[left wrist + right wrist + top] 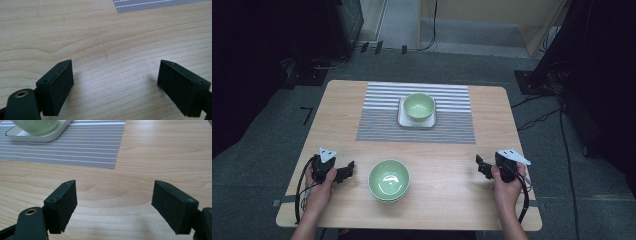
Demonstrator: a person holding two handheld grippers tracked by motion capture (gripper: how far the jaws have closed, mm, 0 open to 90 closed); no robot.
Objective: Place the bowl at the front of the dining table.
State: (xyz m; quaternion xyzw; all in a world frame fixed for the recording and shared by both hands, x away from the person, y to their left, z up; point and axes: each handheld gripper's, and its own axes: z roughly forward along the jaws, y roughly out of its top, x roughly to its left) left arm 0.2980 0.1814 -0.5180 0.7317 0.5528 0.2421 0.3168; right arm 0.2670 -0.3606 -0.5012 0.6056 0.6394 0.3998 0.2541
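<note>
Sitting near the front edge of the wooden table (452, 180), a pale green bowl (389, 180) lies between the two grippers: round, glossy, with a thin lighter rim and bright glints of light in its hollow, upright and with nothing visible inside; it seems to rest on a second rim just below, though I cannot tell if that is another bowl. From this bowl, the left gripper (343, 172) is at about 9 o'clock, just beside it but not touching, its jaws wide apart with bare wood grain between them in the left gripper view (115, 82). The right gripper (482, 167) is at about 3 o'clock, well apart from the bowl, its jaws likewise spread wide and holding nothing, seen over bare wood in the right gripper view (113, 205). At 12 o'clock from the near bowl, a second green bowl (419, 106) of the same colour stands on a white square plate (402, 119), which lies on a grey striped placemat (447, 125). The corner of that placemat (100, 150) and the plate's edge (47, 137) show at the top of the right gripper view.
</note>
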